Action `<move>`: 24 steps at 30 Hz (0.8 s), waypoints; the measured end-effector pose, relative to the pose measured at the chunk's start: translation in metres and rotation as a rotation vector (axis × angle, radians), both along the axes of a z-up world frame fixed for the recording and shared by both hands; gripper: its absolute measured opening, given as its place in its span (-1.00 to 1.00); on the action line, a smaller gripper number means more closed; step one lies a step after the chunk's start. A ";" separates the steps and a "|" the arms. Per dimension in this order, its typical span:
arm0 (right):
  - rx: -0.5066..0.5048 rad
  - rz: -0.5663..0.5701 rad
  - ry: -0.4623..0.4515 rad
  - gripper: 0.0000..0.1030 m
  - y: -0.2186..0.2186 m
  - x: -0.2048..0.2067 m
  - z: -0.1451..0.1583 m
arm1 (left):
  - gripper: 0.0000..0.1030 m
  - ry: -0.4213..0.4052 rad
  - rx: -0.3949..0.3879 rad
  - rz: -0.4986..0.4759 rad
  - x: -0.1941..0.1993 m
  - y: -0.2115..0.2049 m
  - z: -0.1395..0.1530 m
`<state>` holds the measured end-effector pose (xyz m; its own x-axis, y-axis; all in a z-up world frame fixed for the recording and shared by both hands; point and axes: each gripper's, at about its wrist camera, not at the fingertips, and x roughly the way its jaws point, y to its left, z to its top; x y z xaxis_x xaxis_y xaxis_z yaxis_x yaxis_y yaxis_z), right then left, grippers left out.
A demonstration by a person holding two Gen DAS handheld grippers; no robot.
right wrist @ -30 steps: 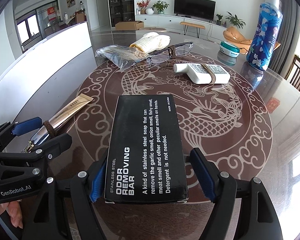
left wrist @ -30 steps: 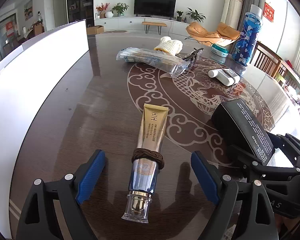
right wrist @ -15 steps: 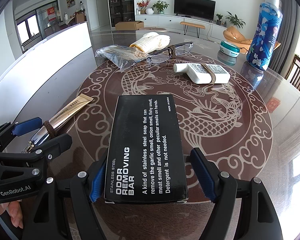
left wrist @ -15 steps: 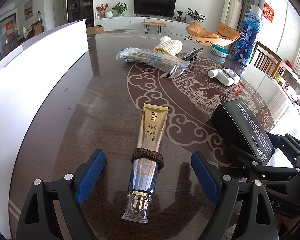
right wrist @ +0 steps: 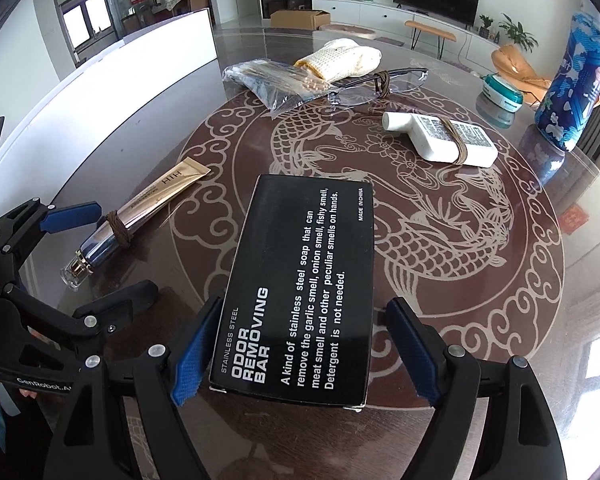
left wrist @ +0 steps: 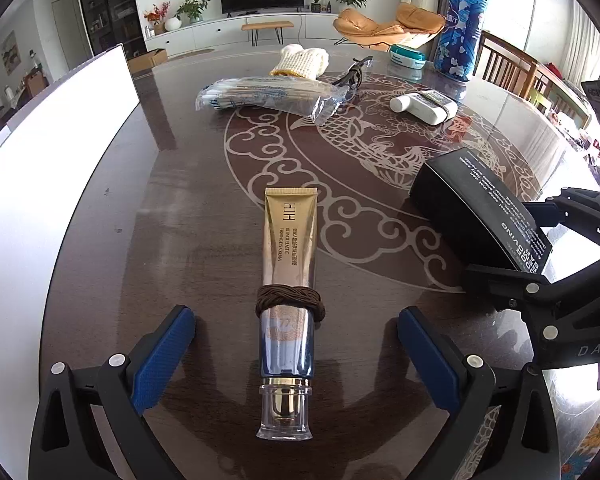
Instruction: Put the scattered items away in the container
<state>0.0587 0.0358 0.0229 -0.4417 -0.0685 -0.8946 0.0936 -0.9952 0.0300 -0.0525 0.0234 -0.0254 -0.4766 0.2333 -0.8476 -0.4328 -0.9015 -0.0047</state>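
Widened just now on both sides — left gripper (left wrist: pixel 296 344) jaws spread clear of the tube (left wrist: pixel 290 280), right gripper (right wrist: pixel 304 350) jaws eased off the black box (right wrist: pixel 300 292); neither thing pinched, both flat on the table (left wrist: pixel 180 200)

Tube dead centre between the left pads, long axis straight along the fingers, cap end nearest; box likewise for the right, left pad just beside its edge, gap at the other

Counted: one tube, one box, one plastic bag (left wrist: pixel 268 96), one glasses (right wrist: pixel 380 84), one white device (right wrist: pixel 440 140) — white container (left wrist: pixel 52 184) off to the left
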 end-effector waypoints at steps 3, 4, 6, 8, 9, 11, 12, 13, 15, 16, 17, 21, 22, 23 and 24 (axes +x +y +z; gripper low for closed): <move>0.014 0.043 -0.082 0.60 -0.003 -0.010 0.001 | 0.93 -0.022 0.006 0.013 -0.011 -0.001 0.002; 0.024 0.057 -0.102 0.55 -0.004 -0.013 0.001 | 0.56 -0.011 -0.012 0.012 -0.012 0.000 0.004; 0.037 0.073 -0.138 0.22 -0.005 -0.018 0.001 | -0.31 -0.010 -0.018 -0.015 -0.017 0.003 0.010; 0.043 0.073 -0.156 0.15 -0.003 -0.020 0.002 | -0.49 -0.028 -0.036 -0.029 -0.020 0.005 0.014; 0.042 0.071 -0.156 0.15 -0.002 -0.019 0.005 | -0.49 -0.018 -0.029 -0.036 -0.018 0.004 0.018; 0.023 0.063 -0.134 0.15 0.002 -0.012 0.015 | -0.49 0.005 0.002 -0.034 -0.011 -0.003 0.028; 0.004 0.055 -0.120 0.15 0.006 -0.009 0.022 | -0.49 0.011 0.027 -0.029 -0.007 -0.008 0.033; -0.014 0.047 -0.108 0.15 0.010 -0.005 0.029 | -0.49 0.021 0.043 -0.026 -0.003 -0.011 0.038; -0.032 0.041 -0.102 0.15 0.015 0.001 0.036 | -0.49 0.043 0.057 -0.025 0.006 -0.015 0.046; -0.031 0.039 -0.106 0.15 0.016 0.002 0.035 | -0.49 0.052 0.061 -0.025 0.010 -0.016 0.049; -0.029 0.037 -0.115 0.15 0.017 0.004 0.034 | -0.49 0.059 0.064 -0.024 0.013 -0.018 0.052; -0.042 0.029 -0.133 0.15 0.019 0.007 0.033 | -0.49 0.077 0.089 -0.005 0.020 -0.036 0.069; -0.052 0.031 -0.128 0.15 0.017 0.006 0.038 | -0.49 0.081 0.100 0.005 0.019 -0.043 0.075; -0.062 0.034 -0.118 0.15 0.015 0.003 0.043 | -0.49 0.084 0.112 0.017 0.018 -0.052 0.082; -0.068 0.039 -0.106 0.15 0.011 0.001 0.050 | -0.49 0.090 0.122 0.030 0.016 -0.062 0.090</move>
